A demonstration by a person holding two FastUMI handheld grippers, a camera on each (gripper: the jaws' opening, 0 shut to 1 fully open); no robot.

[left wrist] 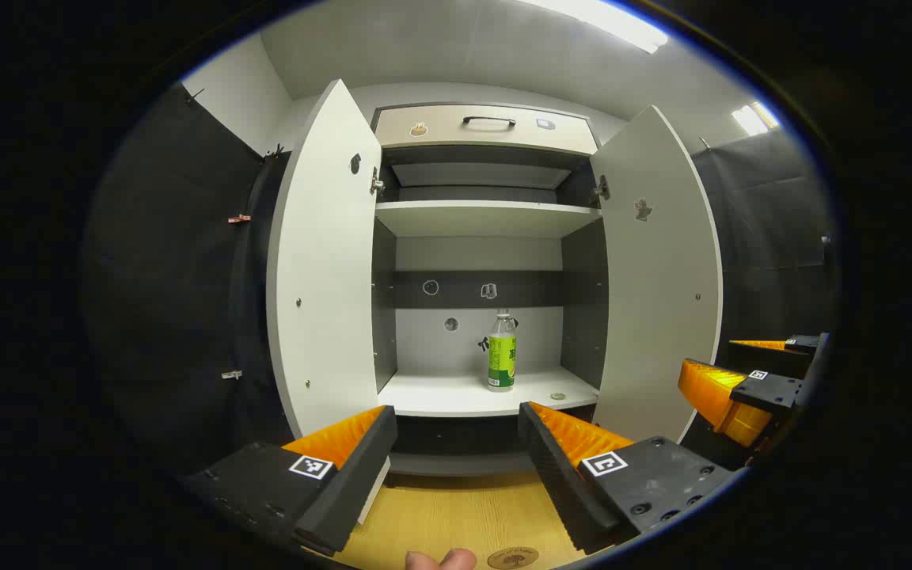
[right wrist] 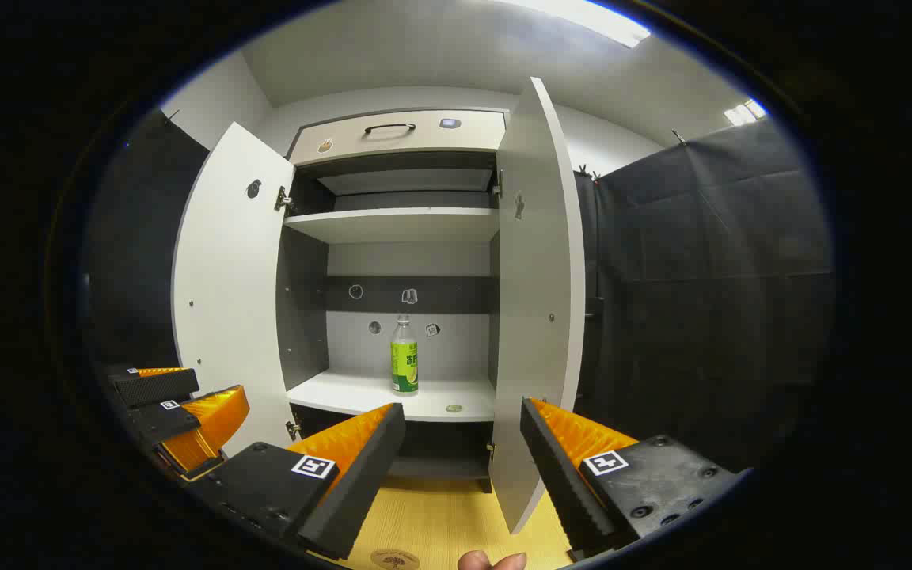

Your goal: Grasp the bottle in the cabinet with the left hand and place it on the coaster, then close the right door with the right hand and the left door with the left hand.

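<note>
1. Left door (left wrist: 321, 261) stands swung wide at 9 o'clock of the cabinet (left wrist: 484, 218), clear of the approach.
2. Left gripper (left wrist: 456, 443) waits short of the shelf (left wrist: 440, 396), jaws spread wide and empty, aimed at the opening.
3. Bottle (left wrist: 502, 351) stands upright on that shelf toward the back, at 12 o'clock of the gripper and well apart from it; a small round object lies just beside it at 4 o'clock.
4. Coaster (left wrist: 512, 557) lies on the wooden top at 6 o'clock, below the fingers.
5. Judged best: go straight in, level, and close on the labelled body below the neck.
6. Right door (right wrist: 539, 301) hangs open, edge-on.
7. Right gripper (right wrist: 462, 451) idles near it, jaws wide, nothing held.
</note>
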